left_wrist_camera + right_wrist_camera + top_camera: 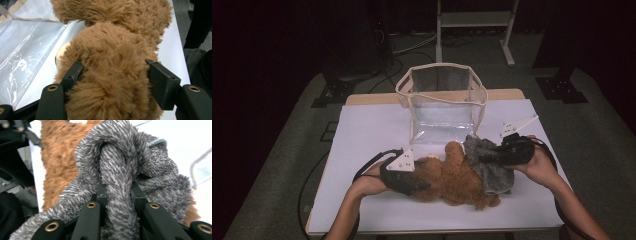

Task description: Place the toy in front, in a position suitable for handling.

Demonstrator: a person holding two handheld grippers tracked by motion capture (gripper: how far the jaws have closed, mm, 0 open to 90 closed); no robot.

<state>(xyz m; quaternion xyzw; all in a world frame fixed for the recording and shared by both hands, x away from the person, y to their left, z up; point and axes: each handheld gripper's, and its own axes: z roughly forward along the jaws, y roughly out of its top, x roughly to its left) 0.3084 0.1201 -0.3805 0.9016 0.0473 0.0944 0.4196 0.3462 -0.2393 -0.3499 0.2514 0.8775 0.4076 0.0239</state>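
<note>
Teddy bear (452, 177): lies lengthwise between your grippers; left gripper (419, 186) clamps its brown plush, right gripper (484, 159) pinches its grey knit garment (492, 167).

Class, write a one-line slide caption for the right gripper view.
Right claw shut on a fold of the grey fuzzy cloth draped over the brown teddy bear.

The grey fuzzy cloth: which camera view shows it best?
The right gripper view: the grey fuzzy cloth is close, a fold pinched in the right gripper. The high view shows it small, beside the brown plush toy.
</note>
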